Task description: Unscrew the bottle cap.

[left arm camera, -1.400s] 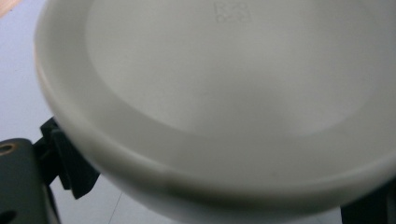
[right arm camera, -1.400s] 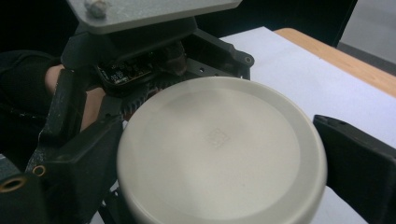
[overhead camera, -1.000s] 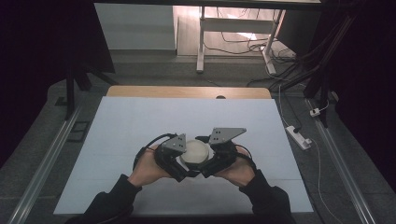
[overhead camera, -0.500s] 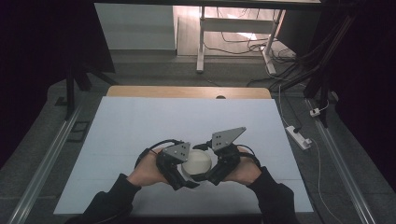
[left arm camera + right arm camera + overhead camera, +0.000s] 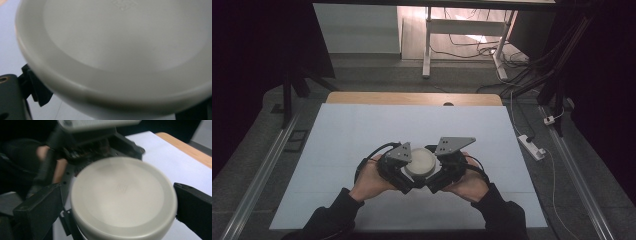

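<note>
Dim room, and a pale desk (image 5: pixel 362 125) under the high camera: both grippers meet near its front edge around a round white lid (image 5: pixel 421 163). From the left gripper (image 5: pixel 110 110), the lid fills the frame close; I cannot tell its jaws. From the right gripper (image 5: pixel 117 205), jaws clamp the lid's rim either side. Twisting wants a steady counter-hold and level rim.
</note>
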`<state>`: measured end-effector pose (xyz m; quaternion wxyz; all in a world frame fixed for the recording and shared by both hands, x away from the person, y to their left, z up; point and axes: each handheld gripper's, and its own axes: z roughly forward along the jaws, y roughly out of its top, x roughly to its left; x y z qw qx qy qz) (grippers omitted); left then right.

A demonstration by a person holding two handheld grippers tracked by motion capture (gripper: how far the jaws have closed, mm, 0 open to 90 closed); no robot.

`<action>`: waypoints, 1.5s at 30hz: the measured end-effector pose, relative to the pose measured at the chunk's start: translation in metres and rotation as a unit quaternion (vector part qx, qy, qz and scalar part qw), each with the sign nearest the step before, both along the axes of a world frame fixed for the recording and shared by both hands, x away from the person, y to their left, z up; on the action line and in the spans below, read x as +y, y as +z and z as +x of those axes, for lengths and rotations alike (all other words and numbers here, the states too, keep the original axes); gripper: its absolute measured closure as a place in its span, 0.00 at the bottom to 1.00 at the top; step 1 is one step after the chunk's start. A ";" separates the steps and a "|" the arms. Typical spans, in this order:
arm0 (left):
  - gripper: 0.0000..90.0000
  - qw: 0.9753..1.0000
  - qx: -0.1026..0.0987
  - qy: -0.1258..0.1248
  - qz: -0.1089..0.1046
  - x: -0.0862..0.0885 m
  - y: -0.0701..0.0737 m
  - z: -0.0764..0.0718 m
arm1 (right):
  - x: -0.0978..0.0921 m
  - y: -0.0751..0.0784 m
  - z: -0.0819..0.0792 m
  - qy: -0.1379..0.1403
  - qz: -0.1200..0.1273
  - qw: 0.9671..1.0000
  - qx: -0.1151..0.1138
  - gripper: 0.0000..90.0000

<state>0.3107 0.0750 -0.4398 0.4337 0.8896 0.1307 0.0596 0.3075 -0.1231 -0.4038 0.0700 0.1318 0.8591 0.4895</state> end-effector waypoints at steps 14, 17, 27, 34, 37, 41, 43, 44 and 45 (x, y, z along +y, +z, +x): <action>0.08 0.999 0.005 -0.042 0.006 -0.001 -0.002 0.000 | 0.000 -0.005 0.001 0.011 0.008 1.000 -0.004 0.08; 0.08 0.998 0.011 -0.067 0.007 -0.001 -0.003 0.001 | -0.002 -0.006 0.003 0.035 0.008 0.999 0.008 0.08; 0.08 0.995 0.014 -0.099 0.021 -0.003 -0.008 0.000 | -0.005 -0.007 0.005 0.085 0.010 0.996 0.019 0.08; 0.08 0.995 0.011 -0.091 0.024 -0.003 -0.009 0.001 | -0.007 -0.004 0.005 0.075 0.015 0.997 0.010 0.08; 0.08 0.996 0.010 -0.085 0.026 -0.002 -0.010 0.002 | -0.008 -0.003 0.005 0.074 0.016 0.997 0.011 0.08; 0.08 0.996 0.009 -0.079 0.027 0.001 -0.010 0.004 | -0.009 -0.003 0.006 0.068 0.016 0.998 0.010 0.08; 0.08 0.997 0.009 -0.075 0.025 0.002 -0.010 0.004 | -0.010 -0.003 0.006 0.065 0.018 0.998 0.010 0.08; 0.08 0.997 0.009 -0.074 0.025 0.003 -0.010 0.004 | -0.011 -0.002 0.007 0.063 0.016 0.998 0.010 0.08; 0.08 0.997 0.008 -0.073 0.026 0.003 -0.010 0.005 | -0.012 -0.002 0.007 0.061 0.017 0.998 0.010 0.08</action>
